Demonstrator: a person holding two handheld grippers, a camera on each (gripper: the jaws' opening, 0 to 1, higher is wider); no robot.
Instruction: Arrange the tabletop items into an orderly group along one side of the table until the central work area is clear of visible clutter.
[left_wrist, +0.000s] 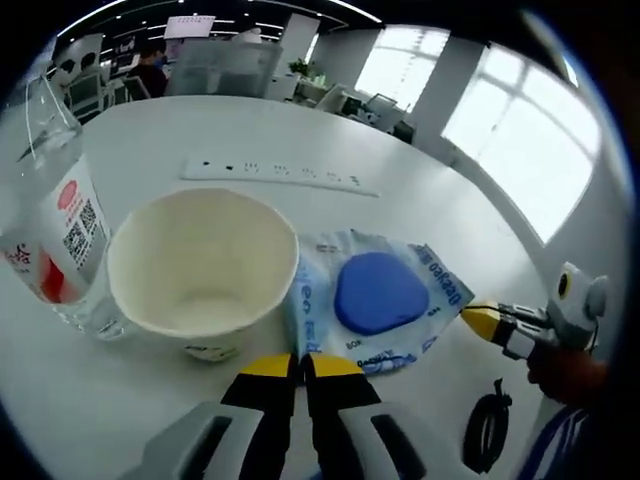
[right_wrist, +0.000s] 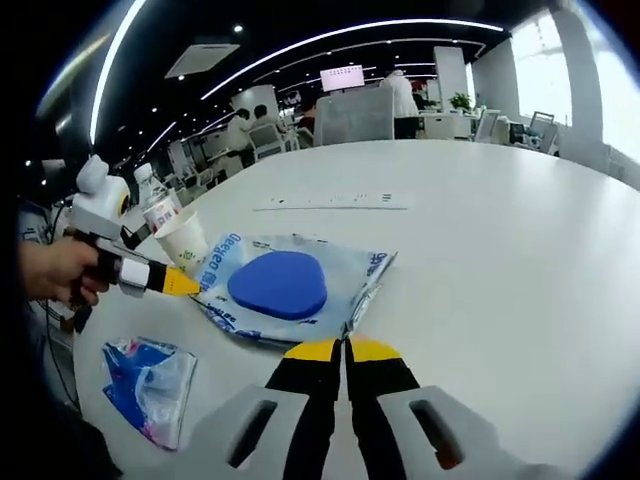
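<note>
I had both grippers pinching the packet (right_wrist: 290, 285) with the blue pad: my left gripper (left_wrist: 300, 362) clenched on one edge beside the paper cup (left_wrist: 203, 265), my right gripper (right_wrist: 345, 348) clenched on the opposite edge, to drag it flat toward the table's (right_wrist: 500, 220) side.

Both views are bright and evenly lit. Daylight pours through large windows (left_wrist: 520, 140), which are blown out to near white, and long ceiling light strips (right_wrist: 330, 40) add overhead light. The white worktop (right_wrist: 500, 230) carries a soft sheen and only faint shadows. Fisheye distortion bends straight lines towards the edges. The distant office is slightly soft, while near objects stay sharp.
</note>
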